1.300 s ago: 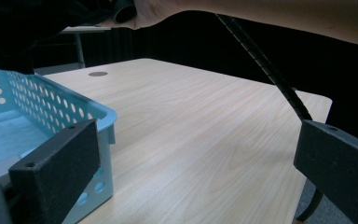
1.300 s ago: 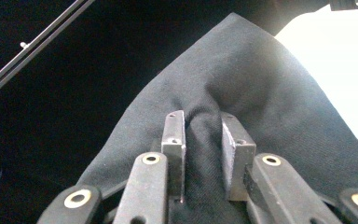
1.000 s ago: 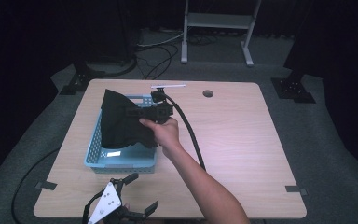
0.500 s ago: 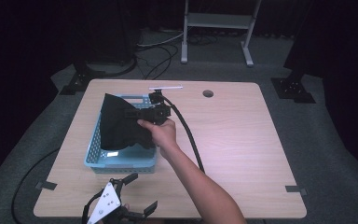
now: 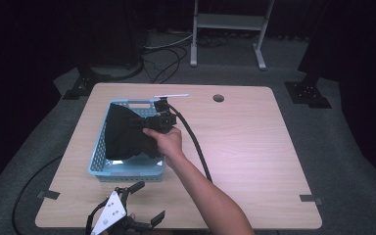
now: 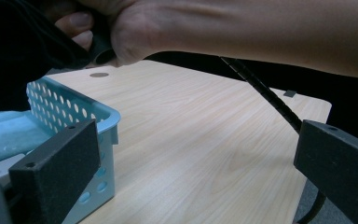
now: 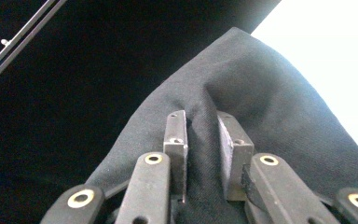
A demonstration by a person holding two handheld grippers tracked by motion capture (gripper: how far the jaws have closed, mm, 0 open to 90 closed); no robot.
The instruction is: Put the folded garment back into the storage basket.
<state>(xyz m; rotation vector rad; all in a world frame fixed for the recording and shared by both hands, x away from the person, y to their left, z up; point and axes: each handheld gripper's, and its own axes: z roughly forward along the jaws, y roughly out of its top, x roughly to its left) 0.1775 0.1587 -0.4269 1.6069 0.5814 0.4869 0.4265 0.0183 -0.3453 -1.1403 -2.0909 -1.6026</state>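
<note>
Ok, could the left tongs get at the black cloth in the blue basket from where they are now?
Probably yes. The left tongs sit open at the table's near edge, just short of the basket. The cloth is pinched by the right tongs above it, and the right hand partly crowds that side.

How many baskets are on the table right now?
1: a light blue perforated basket on the table's left half, with black cloth held over it by the right gripper.
</note>
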